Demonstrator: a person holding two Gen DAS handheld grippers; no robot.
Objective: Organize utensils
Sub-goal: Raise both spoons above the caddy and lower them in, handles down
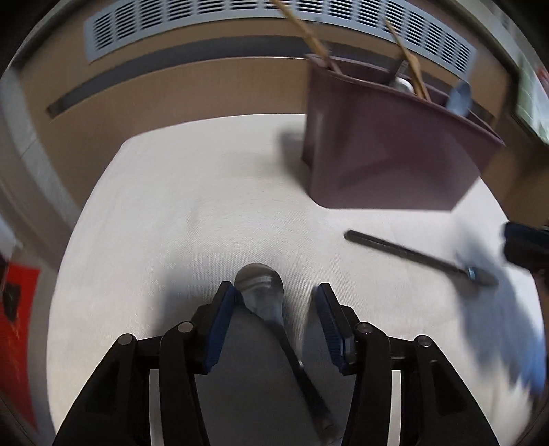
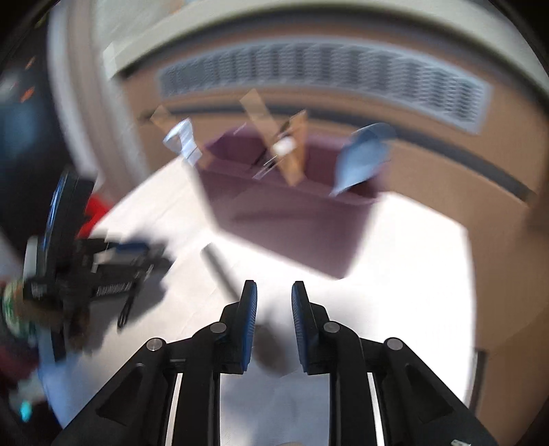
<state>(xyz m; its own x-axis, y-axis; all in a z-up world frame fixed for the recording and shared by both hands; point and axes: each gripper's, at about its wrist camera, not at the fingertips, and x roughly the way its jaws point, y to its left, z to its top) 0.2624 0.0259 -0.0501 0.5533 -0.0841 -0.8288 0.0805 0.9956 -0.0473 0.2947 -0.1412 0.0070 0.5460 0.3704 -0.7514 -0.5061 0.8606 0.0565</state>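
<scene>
Where the left view looks down, a white cloth covers the surface point(image 1: 171, 212), with a tan wall and a long grey vent point(image 1: 240, 13) beyond. The left claw point(image 1: 276, 291) stands spread, a spoon point(image 1: 262, 288) lying between its pads, the bowl against the left pad and clear of the right one. Ahead and to the right stands a maroon bin point(image 1: 387, 147) holding wooden and metal utensils. A dark utensil point(image 1: 411, 255) lies right of the claw, near the bin.

Through the right view, much blurred, the right claw point(image 2: 273, 291) stands parted with nothing between its pads. The bin point(image 2: 291, 219) sits just ahead on the bright surface point(image 2: 411, 274); the vent point(image 2: 326, 75) runs along the wall behind. The left claw point(image 2: 144, 254) appears at far left.
</scene>
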